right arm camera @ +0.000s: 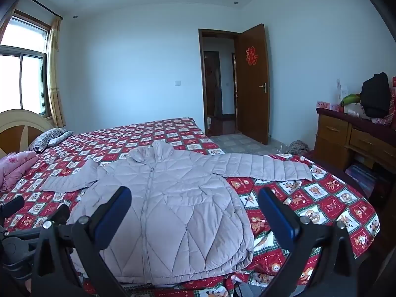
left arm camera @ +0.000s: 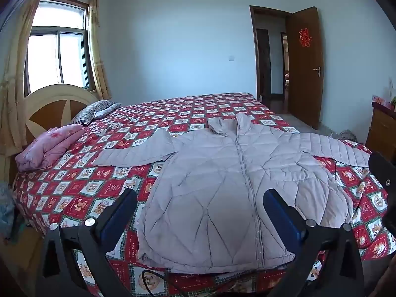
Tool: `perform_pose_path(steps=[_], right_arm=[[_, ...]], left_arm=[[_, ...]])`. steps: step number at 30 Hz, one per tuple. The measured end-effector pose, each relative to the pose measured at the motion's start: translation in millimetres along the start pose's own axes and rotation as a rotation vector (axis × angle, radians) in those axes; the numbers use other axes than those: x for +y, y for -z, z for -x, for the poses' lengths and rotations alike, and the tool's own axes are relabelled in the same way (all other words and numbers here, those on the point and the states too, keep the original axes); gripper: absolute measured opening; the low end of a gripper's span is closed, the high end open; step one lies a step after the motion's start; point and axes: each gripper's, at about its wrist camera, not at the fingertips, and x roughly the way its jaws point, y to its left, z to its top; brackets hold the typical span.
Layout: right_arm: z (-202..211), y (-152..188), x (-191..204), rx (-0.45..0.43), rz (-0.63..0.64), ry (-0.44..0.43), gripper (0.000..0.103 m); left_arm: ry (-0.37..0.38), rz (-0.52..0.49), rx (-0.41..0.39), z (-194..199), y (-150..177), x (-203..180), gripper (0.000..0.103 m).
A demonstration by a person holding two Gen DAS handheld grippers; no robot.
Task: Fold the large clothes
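A: Nearest first. Left tongs spread wide, gripping nothing, hovering over the near hem of the jacket. Right tongs likewise spread and unloaded, above the hem on the jacket's other half.

B: Jacket position?

A: Flat on the bed, front up, zip closed, hem at the near edge, collar pointing away. Both sleeves out to the sides; in the right wrist view the right one lies straight toward the bed's corner.

B: Bed cover?

A: Red and white checked quilt with cartoon prints. A cable runs along the near edge below the hem.

B: Further back?

A: Folded pink blanket at the left, near the headboard, with a striped pillow beyond it. Dresser at the right carrying a black bag. Far wall: window with curtains on the left, open door bearing a red paper ornament on the right.
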Motion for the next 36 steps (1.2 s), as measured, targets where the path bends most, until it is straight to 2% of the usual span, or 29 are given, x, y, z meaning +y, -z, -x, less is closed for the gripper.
perform_pose_path(steps=[11,36], right_arm=[[-5.5,3.0,-0.5,0.016,-0.002,0.008,0.103],[-4.9,2.7,3.7,0.02,-0.004,0.005,0.103]], left_arm=[[0.029,0.021,0.02,-5.2,5.8,-0.6,0.102],[0.028,0.016,0.02,-1.9,3.9,1.7,0.102]])
